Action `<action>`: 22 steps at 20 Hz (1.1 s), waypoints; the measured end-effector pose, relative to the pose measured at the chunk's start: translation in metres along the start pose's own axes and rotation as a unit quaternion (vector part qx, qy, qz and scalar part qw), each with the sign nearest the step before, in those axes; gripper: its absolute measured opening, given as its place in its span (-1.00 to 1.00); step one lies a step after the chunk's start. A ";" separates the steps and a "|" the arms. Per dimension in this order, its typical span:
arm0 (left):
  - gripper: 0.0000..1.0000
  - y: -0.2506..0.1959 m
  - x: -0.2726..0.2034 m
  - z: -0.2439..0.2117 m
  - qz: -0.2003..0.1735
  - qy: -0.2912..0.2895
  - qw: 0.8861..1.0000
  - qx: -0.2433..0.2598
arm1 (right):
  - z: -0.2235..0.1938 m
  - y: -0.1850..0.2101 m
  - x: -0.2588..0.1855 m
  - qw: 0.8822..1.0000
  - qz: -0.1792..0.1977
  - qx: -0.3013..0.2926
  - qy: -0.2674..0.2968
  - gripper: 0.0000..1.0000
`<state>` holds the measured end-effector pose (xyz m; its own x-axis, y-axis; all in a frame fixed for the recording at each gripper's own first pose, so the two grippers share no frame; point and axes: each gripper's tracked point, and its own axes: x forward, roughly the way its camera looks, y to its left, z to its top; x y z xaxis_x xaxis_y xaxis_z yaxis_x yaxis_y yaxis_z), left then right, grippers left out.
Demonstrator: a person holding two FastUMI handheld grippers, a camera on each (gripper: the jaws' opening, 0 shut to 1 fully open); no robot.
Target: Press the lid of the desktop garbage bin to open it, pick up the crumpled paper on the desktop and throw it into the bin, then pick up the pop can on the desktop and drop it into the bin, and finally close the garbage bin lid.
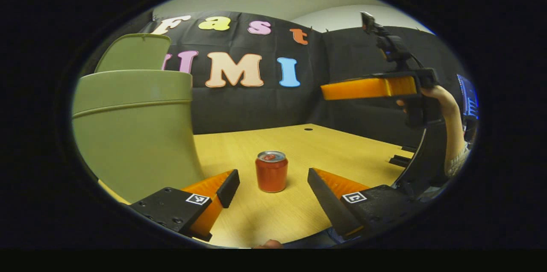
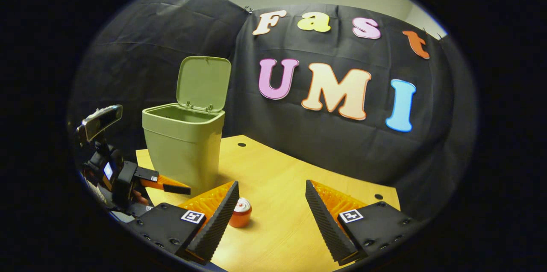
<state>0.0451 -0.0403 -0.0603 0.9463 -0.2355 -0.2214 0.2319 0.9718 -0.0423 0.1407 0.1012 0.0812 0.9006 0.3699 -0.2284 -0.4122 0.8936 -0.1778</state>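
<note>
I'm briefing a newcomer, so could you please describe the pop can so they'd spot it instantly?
Start at the tall green bin with its lid raised, on the wooden table. Beside its base stands the pop can, upright. It is small, round, reddish with a silver top, the lone loose item there.

Upright red pop can on the desktop beside green bin, lid raised.

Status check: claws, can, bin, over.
Both claws open, empty: left lined up on the can, right raised. Can upright on the table. Bin lid up. Nothing blocking.
</note>
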 end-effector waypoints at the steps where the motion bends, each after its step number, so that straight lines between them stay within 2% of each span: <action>1: 1.00 -0.002 0.005 0.001 0.002 -0.002 1.000 -0.001 | -0.021 -0.007 -0.004 1.000 -0.008 0.020 0.006 0.96; 4: 0.93 0.004 0.024 0.003 0.022 -0.007 1.000 0.010 | -0.072 -0.022 -0.009 0.997 -0.030 0.064 0.014 0.96; 6: 0.93 0.007 0.034 -0.001 0.030 0.002 0.999 0.017 | -0.094 -0.026 -0.011 0.995 -0.035 0.092 0.024 0.96; 7: 1.00 0.007 0.039 -0.003 0.030 0.005 0.999 0.018 | -0.102 -0.028 -0.013 0.994 -0.037 0.101 0.027 0.96; 9: 0.94 0.010 0.051 -0.009 0.039 0.017 0.999 0.015 | -0.112 -0.032 -0.017 0.993 -0.040 0.112 0.027 0.96; 11: 0.94 0.011 0.063 -0.015 0.049 0.031 0.998 0.016 | -0.117 -0.036 -0.019 0.992 -0.046 0.113 0.021 0.96; 12: 1.00 0.010 0.068 -0.017 0.051 0.035 0.998 0.014 | -0.120 -0.039 -0.019 0.992 -0.053 0.113 0.018 0.96; 13: 0.94 0.010 0.074 -0.021 0.054 0.042 0.998 0.012 | -0.123 -0.041 -0.020 0.992 -0.060 0.112 0.017 0.96; 14: 1.00 0.011 0.078 -0.025 0.055 0.048 0.997 0.011 | -0.127 -0.044 -0.020 0.992 -0.065 0.111 0.017 0.96; 16: 0.93 0.013 0.083 -0.029 0.064 0.055 0.996 0.014 | -0.135 -0.047 -0.021 0.991 -0.070 0.116 0.021 0.96; 19: 1.00 0.017 0.092 -0.035 0.073 0.063 0.995 0.018 | -0.144 -0.049 -0.017 0.988 -0.068 0.133 0.028 0.96; 21: 0.94 0.019 0.096 -0.039 0.079 0.070 0.994 0.016 | -0.144 -0.045 -0.014 0.987 -0.058 0.146 0.027 0.95; 22: 1.00 0.018 0.099 -0.043 0.078 0.076 0.994 0.013 | -0.146 -0.042 -0.013 0.987 -0.055 0.148 0.028 0.94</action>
<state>0.1333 -0.0458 -0.1252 0.9263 -0.0763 -0.3689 0.0931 0.9953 0.0280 0.1266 0.0218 -0.0482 0.9250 0.2590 -0.2780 -0.2463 0.9659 0.0804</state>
